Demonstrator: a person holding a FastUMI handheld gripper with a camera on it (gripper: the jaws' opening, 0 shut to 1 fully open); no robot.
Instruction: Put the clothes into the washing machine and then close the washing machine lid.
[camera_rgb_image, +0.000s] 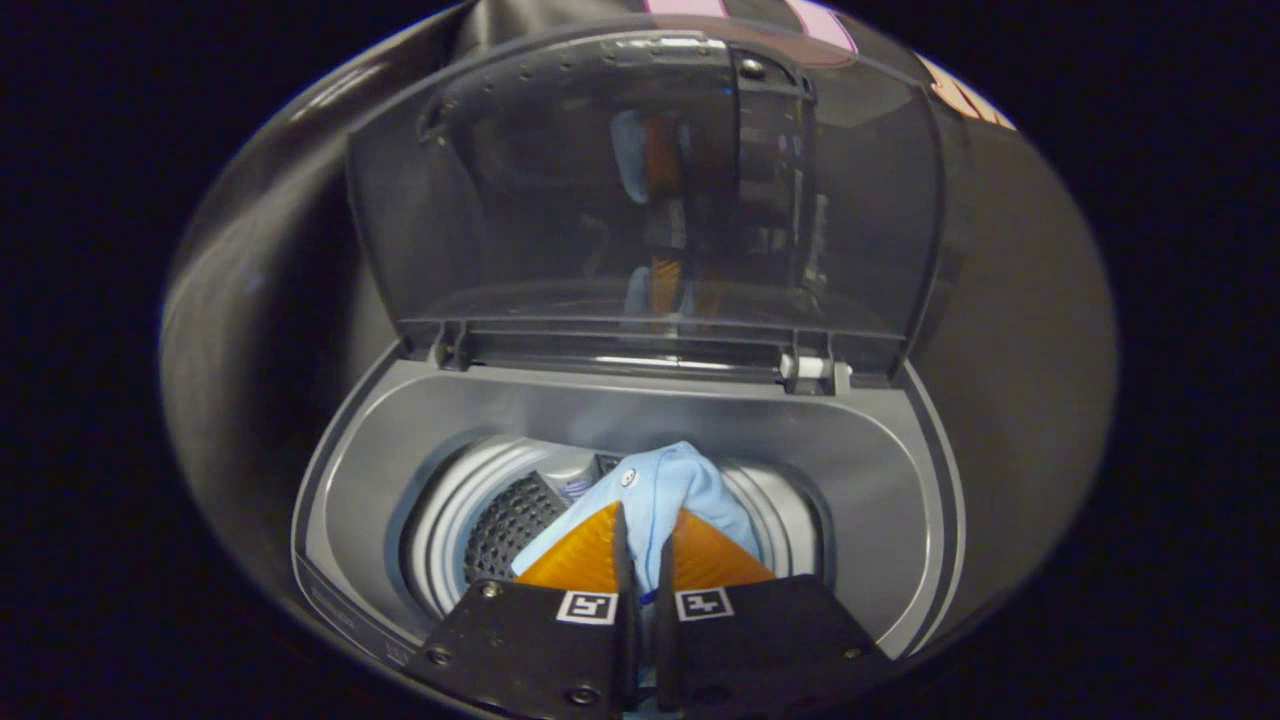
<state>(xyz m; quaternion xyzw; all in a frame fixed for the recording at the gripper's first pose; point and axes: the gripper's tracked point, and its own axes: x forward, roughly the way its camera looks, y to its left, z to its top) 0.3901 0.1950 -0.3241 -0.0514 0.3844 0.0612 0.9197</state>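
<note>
Washing machine with tinted lid standing raised behind round drum. Light blue clothes bunched over drum mouth, pinched between tongs. Tongs nearly closed, both fingers pressing cloth.

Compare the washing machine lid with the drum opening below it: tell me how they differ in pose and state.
The lid stands raised and tilted back on its hinges, while the drum opening faces up, low in the machine's grey top. The lid is a dark, see-through panel with nothing resting on it; the drum is pale and ribbed, and the light blue garment hangs over it, pinched by the gripper. Both belong to the same washing machine, which stands open.
</note>
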